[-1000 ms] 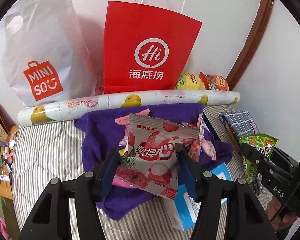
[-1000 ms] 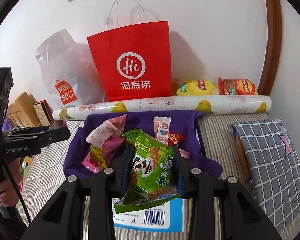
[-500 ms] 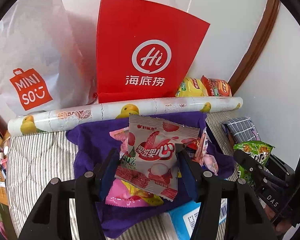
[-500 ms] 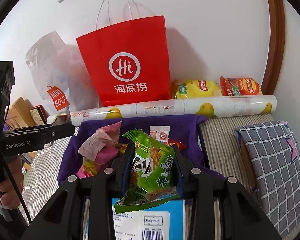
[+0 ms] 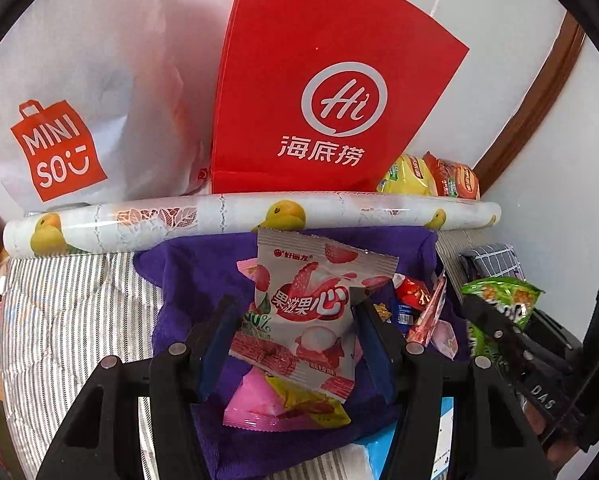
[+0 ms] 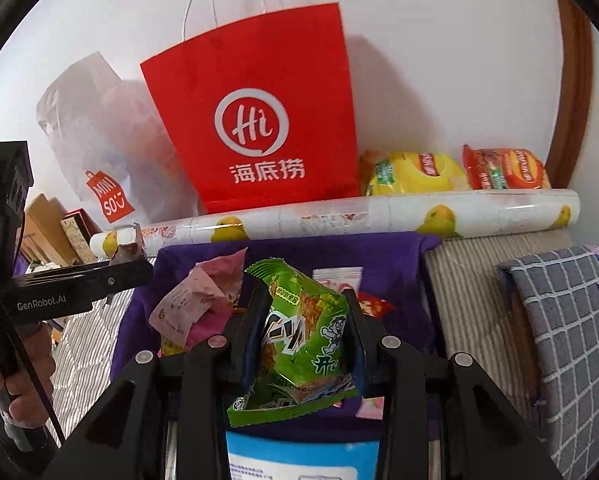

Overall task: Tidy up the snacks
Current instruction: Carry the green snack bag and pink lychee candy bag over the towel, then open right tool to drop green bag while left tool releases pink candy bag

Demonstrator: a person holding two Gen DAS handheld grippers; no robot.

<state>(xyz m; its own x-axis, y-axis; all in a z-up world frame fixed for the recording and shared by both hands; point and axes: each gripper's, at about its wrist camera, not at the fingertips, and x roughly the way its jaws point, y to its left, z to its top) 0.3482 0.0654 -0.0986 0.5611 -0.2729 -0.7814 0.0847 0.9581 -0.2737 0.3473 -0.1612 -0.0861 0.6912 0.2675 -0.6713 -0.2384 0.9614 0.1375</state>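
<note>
My left gripper [image 5: 295, 312] is shut on a pink-and-white strawberry snack packet [image 5: 311, 312], held above a purple cloth [image 5: 195, 276] with several loose snacks. My right gripper [image 6: 305, 320] is shut on a green snack packet [image 6: 303, 340] above the same purple cloth [image 6: 395, 256]. A red paper bag [image 5: 323, 92] stands upright against the wall behind the cloth; it also shows in the right wrist view [image 6: 255, 120]. A white Miniso bag [image 5: 71, 92] stands to its left. The left gripper shows at the left of the right wrist view [image 6: 135, 270].
A printed roll [image 5: 239, 216] lies between the cloth and the bags. Yellow and red chip bags [image 6: 451, 170] sit at the back right. A checked grey cushion [image 6: 567, 320] lies on the right of the striped bed. A blue-and-white pack [image 6: 303, 460] lies below the grippers.
Both grippers have moved forward toward the red bag with their packets; the bags look larger and closer in the left wrist view.
</note>
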